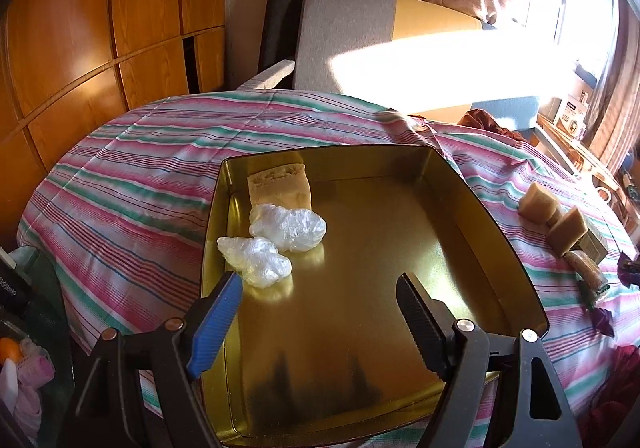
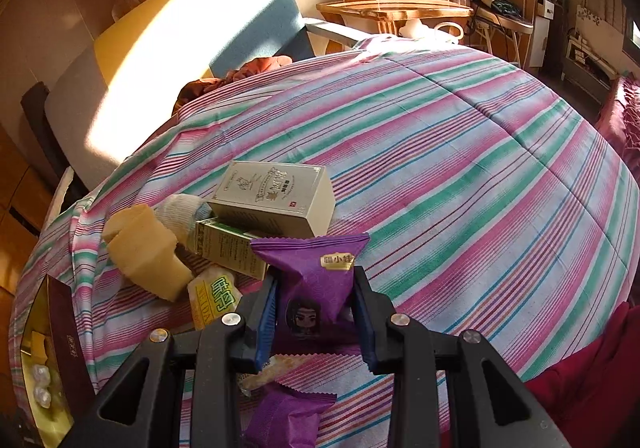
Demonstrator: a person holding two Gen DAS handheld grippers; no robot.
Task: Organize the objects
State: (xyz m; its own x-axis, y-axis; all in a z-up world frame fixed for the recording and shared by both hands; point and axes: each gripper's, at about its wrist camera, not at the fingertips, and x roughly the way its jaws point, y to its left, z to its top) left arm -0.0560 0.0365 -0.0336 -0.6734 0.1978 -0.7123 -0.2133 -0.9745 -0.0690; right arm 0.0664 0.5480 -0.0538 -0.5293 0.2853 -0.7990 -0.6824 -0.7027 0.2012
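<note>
A gold metal tin (image 1: pixel 460 199) lies open on the striped cloth. It holds a yellow sponge block (image 1: pixel 280 187) and two crumpled clear plastic wraps (image 1: pixel 286 226), (image 1: pixel 256 260) at its far left. My left gripper (image 1: pixel 320 284) is open and empty, hovering over the tin's near half. My right gripper (image 2: pixel 314 280) is shut on a purple snack packet (image 2: pixel 316 280), held above the cloth. Another purple packet (image 2: pixel 280 420) lies below it. The tin (image 2: pixel 60 328) shows at the lower left of the right wrist view.
A pile lies on the cloth: a silver box (image 2: pixel 276 195), a green box (image 2: pixel 224 248), yellow sponge blocks (image 2: pixel 140 252), a yellow-green packet (image 2: pixel 212 300), a white sock (image 2: pixel 180 211). In the left wrist view the sponges (image 1: pixel 540 203) lie right of the tin. A sofa (image 1: pixel 360 31) stands behind.
</note>
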